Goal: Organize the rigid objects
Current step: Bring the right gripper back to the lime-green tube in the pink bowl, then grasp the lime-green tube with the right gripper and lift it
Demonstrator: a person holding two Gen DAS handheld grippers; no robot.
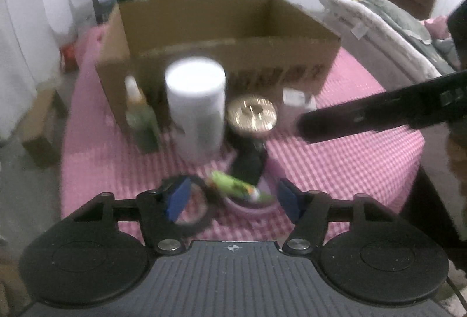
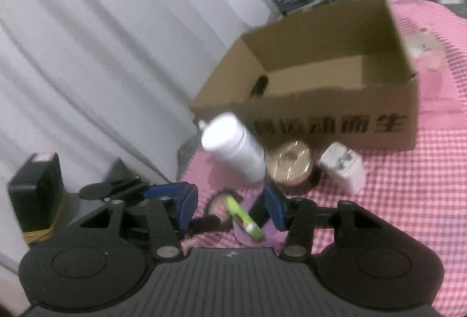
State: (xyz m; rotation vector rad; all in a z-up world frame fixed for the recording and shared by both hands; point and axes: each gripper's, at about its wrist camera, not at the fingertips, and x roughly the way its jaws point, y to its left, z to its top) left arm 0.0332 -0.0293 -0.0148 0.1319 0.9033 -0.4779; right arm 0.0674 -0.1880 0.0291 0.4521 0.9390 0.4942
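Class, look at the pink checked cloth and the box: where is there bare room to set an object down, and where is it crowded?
Free: the cloth right of the white plug, and most of the box floor, though a dark item sits in its left corner. Crowded: the strip before the box, with the white bottle, gold lid, green tube and tape rings.

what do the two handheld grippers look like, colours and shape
Both look alike: the left gripper and right gripper each have a dark grey ribbed body, two round black discs at the sides, black linkage arms with silver rivets, and blue pads on the fingers. A small crosshair mark sits on each ribbed body.
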